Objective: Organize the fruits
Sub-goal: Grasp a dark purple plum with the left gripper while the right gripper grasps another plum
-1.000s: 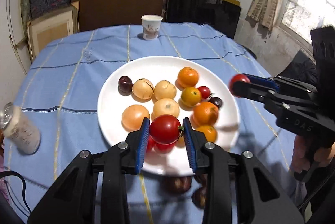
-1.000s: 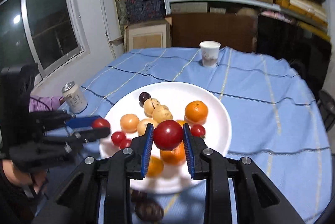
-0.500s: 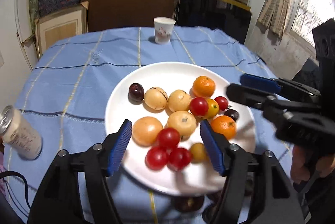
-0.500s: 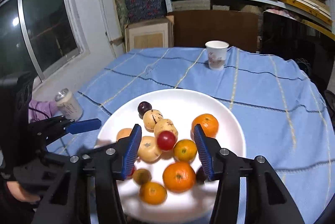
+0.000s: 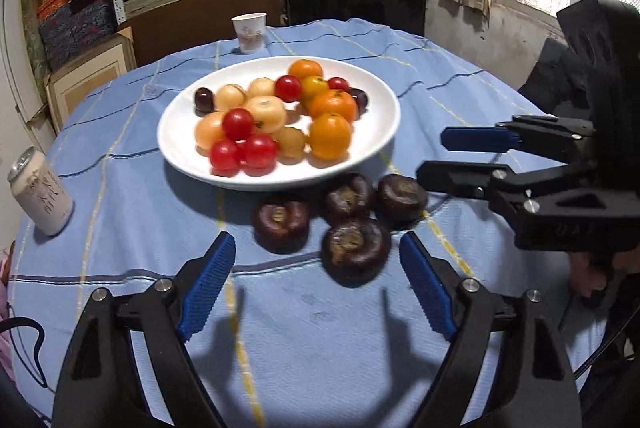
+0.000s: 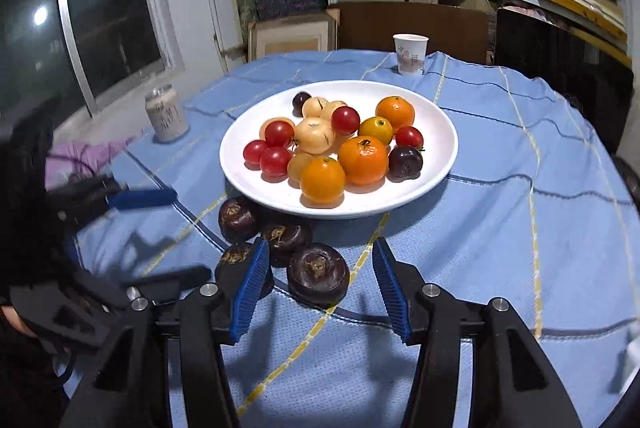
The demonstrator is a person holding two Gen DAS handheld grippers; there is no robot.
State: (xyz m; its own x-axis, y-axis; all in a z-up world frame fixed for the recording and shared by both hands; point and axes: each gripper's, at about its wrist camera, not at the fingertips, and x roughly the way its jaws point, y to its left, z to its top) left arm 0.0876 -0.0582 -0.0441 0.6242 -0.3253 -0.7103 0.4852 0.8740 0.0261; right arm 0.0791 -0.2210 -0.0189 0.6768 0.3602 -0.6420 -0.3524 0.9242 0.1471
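Both the left gripper [image 5: 316, 284] and right gripper [image 6: 318, 290], jaws just opened and empty, faced four dark fruits [image 5: 356, 250] beside the white plate [image 5: 384, 131]; these looked firm, smooth and light, best pinched across their flattened sides.

Four dark fruits [image 5: 355, 251], one plate [image 5: 384, 131] — one cup [image 5: 249, 31], one can [image 5: 40, 195].

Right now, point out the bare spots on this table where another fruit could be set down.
Bare blue cloth lies to the right of the white plate in the right wrist view, and between the plate and the paper cup. More lies between the can and the plate. The near edge is crowded: four dark fruits cluster there, and the plate itself is full.
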